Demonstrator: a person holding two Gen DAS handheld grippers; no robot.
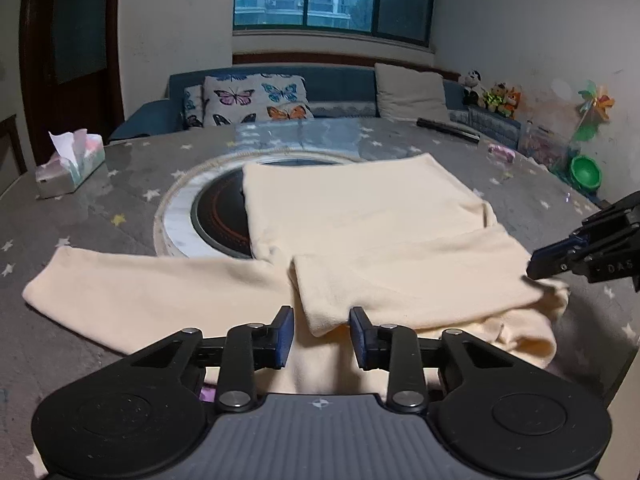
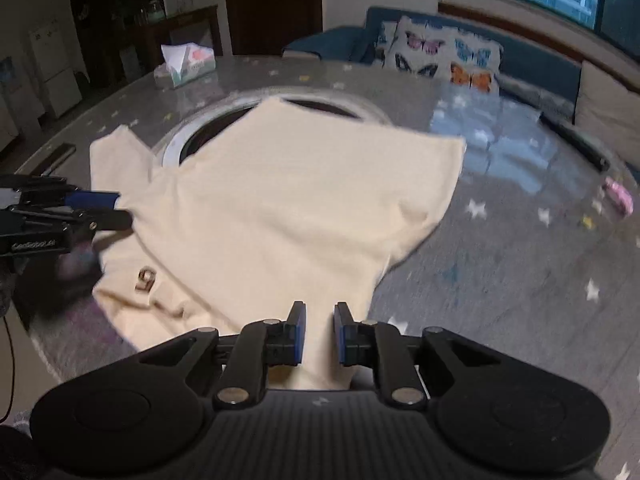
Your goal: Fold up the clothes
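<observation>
A cream long-sleeved garment (image 1: 360, 216) (image 2: 280, 200) lies spread on the grey star-patterned table (image 1: 100, 220). One sleeve (image 1: 140, 296) stretches out to the left. The other sleeve (image 1: 400, 280) is folded across the near part of the body. My left gripper (image 1: 322, 332) (image 2: 120, 209) has its jaws apart, and the folded sleeve's cuff corner lies between the pads without being pressed. My right gripper (image 2: 321, 332) (image 1: 534, 268) is at the garment's right edge, with its jaws nearly together and cloth filling the narrow gap. A small dark mark (image 2: 146, 278) shows on the near cloth.
A round hob recess (image 1: 216, 216) in the table lies partly under the garment. A tissue box (image 1: 70, 168) stands at the far left. A black remote (image 1: 448, 130) and a small pink object (image 1: 502, 154) lie at the far right. A sofa with a butterfly cushion (image 1: 256, 98) is behind the table.
</observation>
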